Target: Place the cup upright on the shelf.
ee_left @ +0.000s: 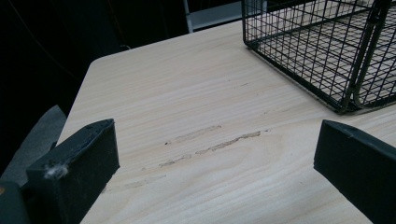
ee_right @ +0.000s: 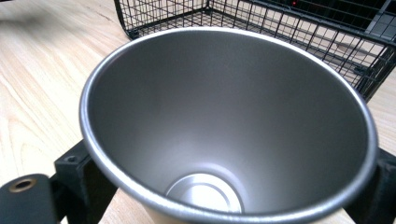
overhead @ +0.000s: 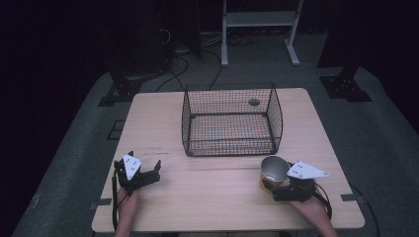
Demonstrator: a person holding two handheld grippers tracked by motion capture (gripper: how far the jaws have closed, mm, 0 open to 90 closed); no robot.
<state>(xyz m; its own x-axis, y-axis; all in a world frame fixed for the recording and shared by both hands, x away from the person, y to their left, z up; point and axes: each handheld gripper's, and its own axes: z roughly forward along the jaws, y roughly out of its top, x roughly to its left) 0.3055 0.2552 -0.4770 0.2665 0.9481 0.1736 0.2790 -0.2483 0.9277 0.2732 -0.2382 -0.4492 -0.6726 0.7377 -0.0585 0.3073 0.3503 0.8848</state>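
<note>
Dark room, pale wood-grain table (overhead: pixel 207 197) with scuff marks near its front-left, empty black wire-mesh basket (overhead: pixel 231 121) at centre-back. Left gripper (overhead: pixel 141 174) low over front-left of table, jaws spread wide on nothing, bare scuffed wood between them in left gripper view, basket corner (ee_left: pixel 355 100) just beyond. Right gripper (overhead: pixel 276 185) at front-right, jaws pinching round silver metal cup (overhead: pixel 274 170) with tan outer wall, one jaw each side of cup wall (ee_right: pixel 224 116) in right gripper view; cup upright, mouth up, empty, just in front of basket's front-right corner.
</note>
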